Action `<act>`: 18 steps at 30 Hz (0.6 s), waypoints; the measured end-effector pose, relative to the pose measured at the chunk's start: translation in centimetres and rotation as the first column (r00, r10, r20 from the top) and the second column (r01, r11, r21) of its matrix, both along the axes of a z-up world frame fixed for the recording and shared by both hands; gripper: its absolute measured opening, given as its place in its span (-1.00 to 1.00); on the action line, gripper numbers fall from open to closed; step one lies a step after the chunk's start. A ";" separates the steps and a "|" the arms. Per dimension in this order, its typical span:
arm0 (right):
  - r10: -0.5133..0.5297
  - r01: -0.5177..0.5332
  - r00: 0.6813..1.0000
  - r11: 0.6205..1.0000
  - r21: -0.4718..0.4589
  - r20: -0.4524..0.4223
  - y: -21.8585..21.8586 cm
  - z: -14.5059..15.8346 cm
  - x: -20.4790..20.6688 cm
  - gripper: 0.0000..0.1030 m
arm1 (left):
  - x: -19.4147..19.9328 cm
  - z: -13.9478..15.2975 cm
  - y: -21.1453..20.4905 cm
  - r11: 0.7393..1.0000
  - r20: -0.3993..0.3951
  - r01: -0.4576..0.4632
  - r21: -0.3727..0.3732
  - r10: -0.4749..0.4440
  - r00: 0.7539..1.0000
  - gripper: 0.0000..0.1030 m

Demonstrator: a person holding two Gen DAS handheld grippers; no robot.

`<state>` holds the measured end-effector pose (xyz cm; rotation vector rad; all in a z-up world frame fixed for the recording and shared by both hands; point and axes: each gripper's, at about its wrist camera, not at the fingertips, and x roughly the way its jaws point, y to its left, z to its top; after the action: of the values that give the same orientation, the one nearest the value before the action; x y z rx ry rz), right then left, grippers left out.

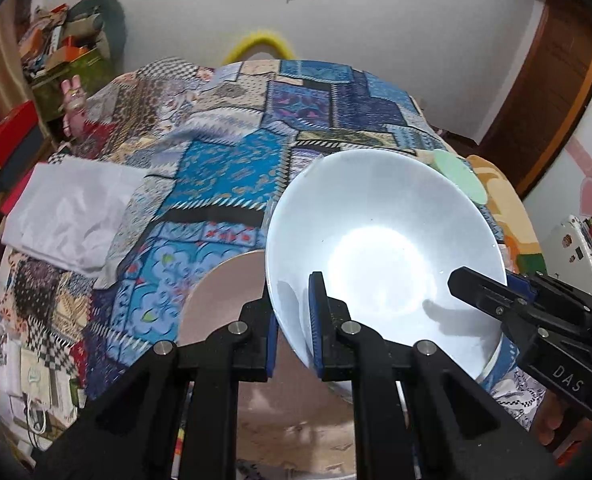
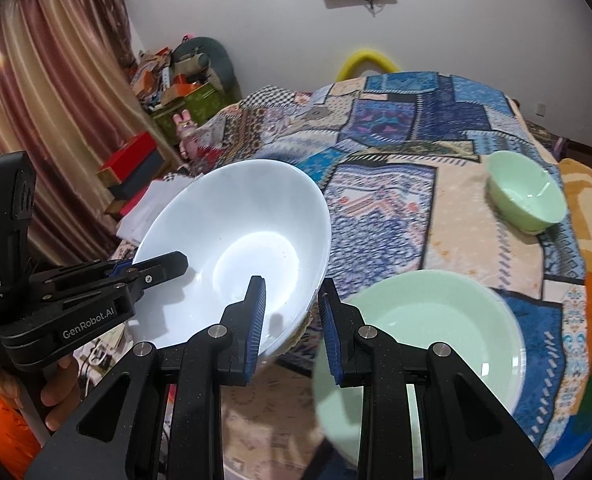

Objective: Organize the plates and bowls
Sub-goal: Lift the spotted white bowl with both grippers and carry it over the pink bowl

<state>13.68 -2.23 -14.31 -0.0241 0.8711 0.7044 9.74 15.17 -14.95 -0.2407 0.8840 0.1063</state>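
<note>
Left wrist view: the left gripper (image 1: 293,320) points steeply down, its fingers clamped on the near rim of the white bowl (image 1: 380,248). The right gripper (image 2: 291,312) pinches the same bowl's rim from the opposite side, wall between its fingers. The bowl hangs tilted above the patchwork-covered bed (image 1: 223,152), mouth facing the cameras. Beside it lie a pink plate (image 1: 219,300), a large green bowl (image 2: 436,328), and farther off a small green bowl (image 2: 526,194).
</note>
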 end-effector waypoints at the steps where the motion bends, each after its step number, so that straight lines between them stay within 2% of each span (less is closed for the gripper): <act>1: 0.006 -0.006 1.000 1.000 0.002 -0.009 0.5 -0.4 -0.1 -0.52 | -0.3 -0.2 0.5 1.000 -0.004 -0.009 0.000 0.009 1.000 -0.75; 9: 0.049 -0.050 0.996 0.999 -0.014 -0.068 3.4 -2.8 -0.7 -0.52 | -1.9 -2.7 3.8 0.997 -0.048 -0.071 -0.014 0.070 0.996 -0.75; 18: 0.053 -0.058 0.992 0.998 -0.037 -0.118 4.4 -4.8 -0.5 -0.52 | -1.8 -5.4 5.1 0.996 -0.101 -0.084 -0.036 0.080 0.992 -0.75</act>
<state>13.13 2.21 -19.16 -0.0438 1.0002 0.7461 7.98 20.27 -20.34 -0.3118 0.9756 0.1786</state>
